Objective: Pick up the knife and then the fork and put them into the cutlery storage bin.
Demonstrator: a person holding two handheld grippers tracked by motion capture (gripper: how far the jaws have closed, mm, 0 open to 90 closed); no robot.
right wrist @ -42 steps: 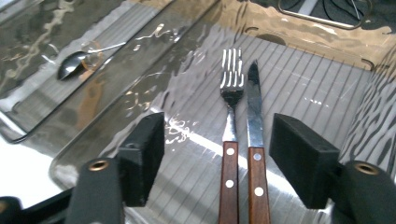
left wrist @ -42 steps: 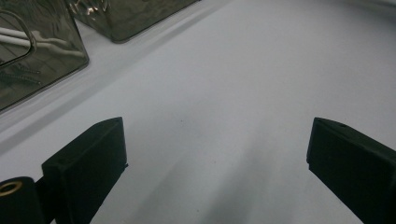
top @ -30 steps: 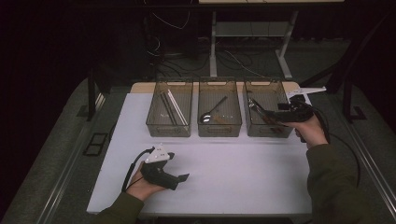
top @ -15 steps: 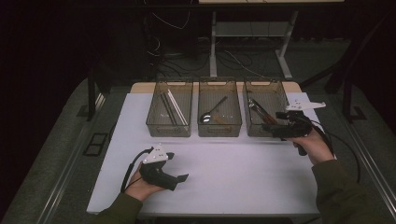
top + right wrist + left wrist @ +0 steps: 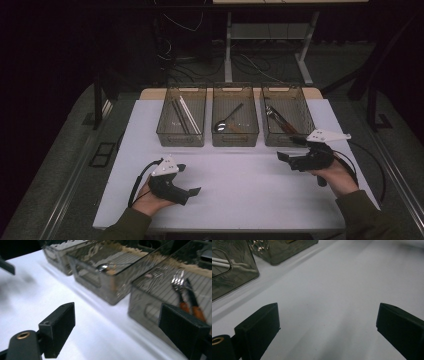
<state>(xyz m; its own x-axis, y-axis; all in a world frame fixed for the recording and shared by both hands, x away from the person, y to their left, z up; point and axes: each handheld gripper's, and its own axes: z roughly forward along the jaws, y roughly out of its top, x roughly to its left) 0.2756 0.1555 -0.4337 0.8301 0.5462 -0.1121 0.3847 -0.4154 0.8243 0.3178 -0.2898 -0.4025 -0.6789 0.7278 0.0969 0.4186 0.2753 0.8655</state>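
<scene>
Three clear bins stand in a row at the back of the white table [image 5: 240, 175]. The left bin [image 5: 181, 117] holds white and dark sticks, the middle bin [image 5: 235, 117] a spoon [image 5: 226, 120], and the right bin [image 5: 287, 117] orange-handled forks [image 5: 178, 280]. My left gripper [image 5: 189, 178] rests low on the table's near left, open, with bare table between its jaws [image 5: 327, 315]. My right gripper [image 5: 287, 148] hovers just in front of the right bin; its jaws have just been opening, and nothing is between them [image 5: 117, 315].
Dark floor and table legs lie beyond the bins. Cables trail from both grippers toward the person. A wide band of white table runs between the bins and the near edge.
The right gripper has drawn back from above the right bin toward the person and sunk a little. The left gripper has stayed in place.
</scene>
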